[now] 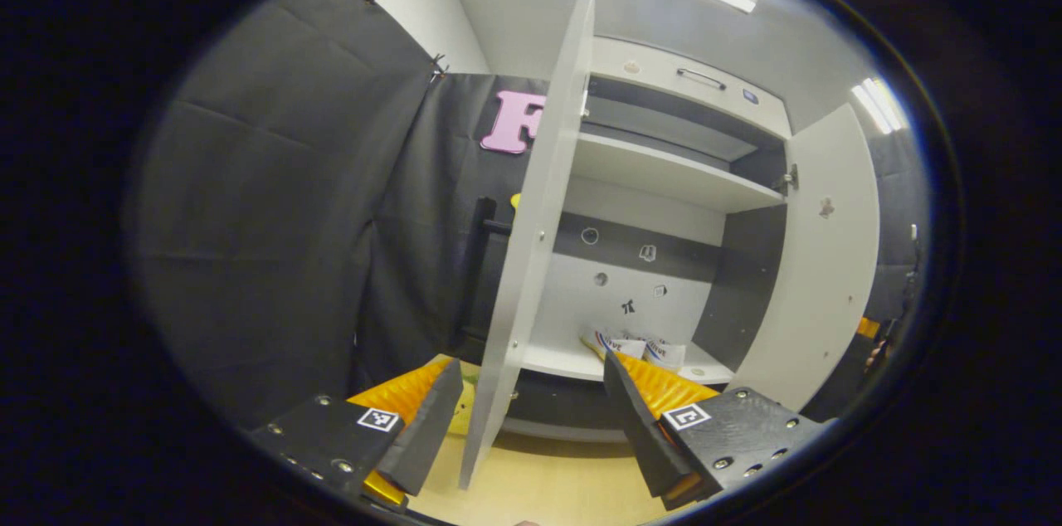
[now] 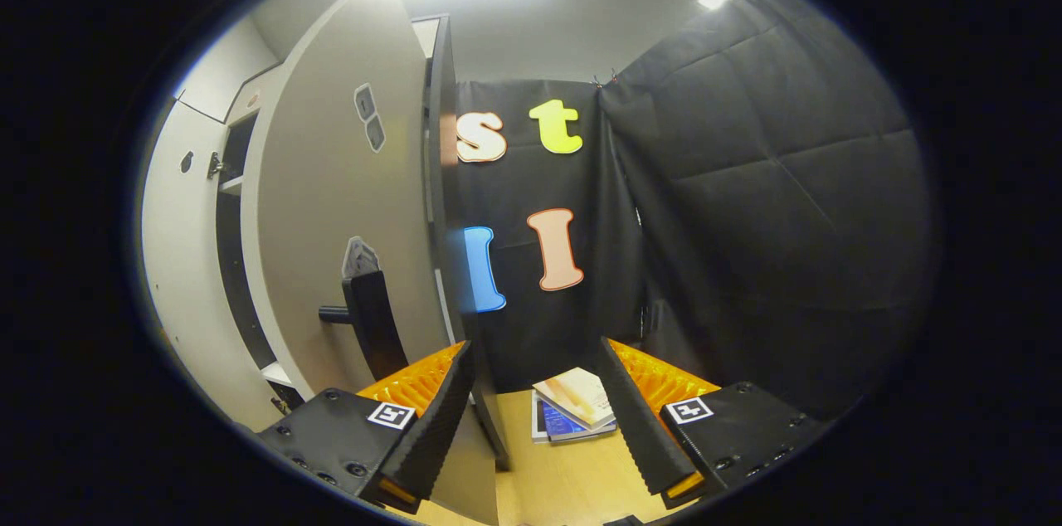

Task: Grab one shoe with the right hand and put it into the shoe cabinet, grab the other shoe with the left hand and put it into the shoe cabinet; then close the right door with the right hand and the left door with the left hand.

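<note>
Left hand-held gripper (image 1: 531,418) straddles left door (image 1: 531,244)

Cabinet (image 1: 664,169): white carcass, dark back panels, shelves inside. Shoes (image 1: 635,348): two, light-coloured with printed lettering, seen side by side on the bottom shelf, near its front edge. Left door (image 1: 531,244): white, swung out, seen edge-on in the left gripper view. Right door (image 1: 817,260): white, seen open there; in the right gripper view it (image 2: 332,202) is seen from outside, partly swung, with a dark handle (image 2: 369,327) on its face.
</note>
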Demonstrator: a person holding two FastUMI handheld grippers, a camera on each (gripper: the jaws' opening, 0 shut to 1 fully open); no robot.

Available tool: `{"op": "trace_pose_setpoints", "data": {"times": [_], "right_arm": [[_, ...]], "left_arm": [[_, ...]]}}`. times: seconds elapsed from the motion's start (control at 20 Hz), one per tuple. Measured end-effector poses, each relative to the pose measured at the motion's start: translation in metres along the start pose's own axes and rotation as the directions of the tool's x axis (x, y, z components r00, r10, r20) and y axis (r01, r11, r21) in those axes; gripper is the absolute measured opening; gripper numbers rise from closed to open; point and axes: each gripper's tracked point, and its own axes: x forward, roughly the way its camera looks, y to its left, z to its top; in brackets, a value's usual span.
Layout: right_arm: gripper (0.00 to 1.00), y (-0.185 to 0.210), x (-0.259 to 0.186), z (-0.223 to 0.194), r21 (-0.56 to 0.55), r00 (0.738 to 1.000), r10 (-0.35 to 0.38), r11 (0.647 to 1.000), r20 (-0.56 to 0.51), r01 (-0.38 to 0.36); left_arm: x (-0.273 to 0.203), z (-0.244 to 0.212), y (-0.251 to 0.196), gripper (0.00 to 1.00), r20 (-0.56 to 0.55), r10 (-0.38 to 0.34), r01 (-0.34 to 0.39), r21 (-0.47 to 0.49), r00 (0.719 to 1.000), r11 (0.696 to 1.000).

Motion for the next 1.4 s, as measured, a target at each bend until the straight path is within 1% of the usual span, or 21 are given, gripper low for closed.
{"op": "trace_pose_setpoints", "data": {"times": [0.15,0.35,0.5,0.7,0.8,0.85,0.9,1.0,1.05,1.2,1.4], "right_arm": [[0.94,0.014,-0.001,-0.002,0.002,1.0,0.026,1.0,-0.001,-0.026],[0.94,0.038,0.0,-0.007,0.029,0.997,0.079,0.996,-0.011,-0.079],[0.94,0.059,0.001,-0.009,0.026,0.993,0.119,0.993,-0.007,-0.119],[0.94,0.09,0.007,-0.013,0.051,0.985,0.172,0.984,0.0,-0.172],[0.94,0.11,0.01,-0.024,0.051,0.978,0.206,0.977,-0.025,-0.205],[0.87,0.121,0.011,-0.031,0.043,0.972,0.231,0.972,-0.04,-0.229],[0.94,0.132,0.014,-0.037,0.03,0.967,0.25,0.968,-0.057,-0.249],[0.97,0.151,0.017,-0.046,0.026,0.947,0.309,0.951,-0.084,-0.308],[0.98,0.158,0.014,-0.049,0.03,0.942,0.323,0.946,-0.088,-0.322],[0.98,0.158,0.01,-0.043,0.029,0.951,0.302,0.953,-0.065,-0.301],[0.98,0.154,0.012,-0.047,0.03,0.959,0.274,0.962,-0.073,-0.273]], "left_arm": [[-0.001,0.002,0.019,0.98,0.002,0.043,-0.043,0.028,0.999,0.999],[-0.004,-0.002,0.027,0.98,-0.002,0.05,-0.05,-0.001,0.999,0.999],[-0.007,-0.001,0.028,0.97,-0.011,0.046,-0.046,0.015,0.999,0.999],[-0.011,-0.006,0.033,0.98,-0.026,0.065,-0.064,0.044,0.998,0.997],[-0.014,-0.007,0.033,0.98,-0.03,0.069,-0.067,0.047,0.997,0.997],[-0.015,-0.008,0.034,0.97,-0.029,0.075,-0.073,0.054,0.997,0.996],[-0.017,-0.006,0.037,0.97,-0.029,0.084,-0.082,0.063,0.996,0.995],[-0.022,-0.003,0.044,0.98,-0.02,0.102,-0.1,0.082,0.995,0.992],[-0.026,0.0,0.05,0.98,-0.014,0.114,-0.113,0.086,0.993,0.99],[-0.035,0.002,0.067,0.98,-0.011,0.145,-0.144,0.077,0.989,0.987],[-0.034,0.011,0.097,0.98,-0.007,0.17,-0.168,0.112,0.985,0.979]]}}
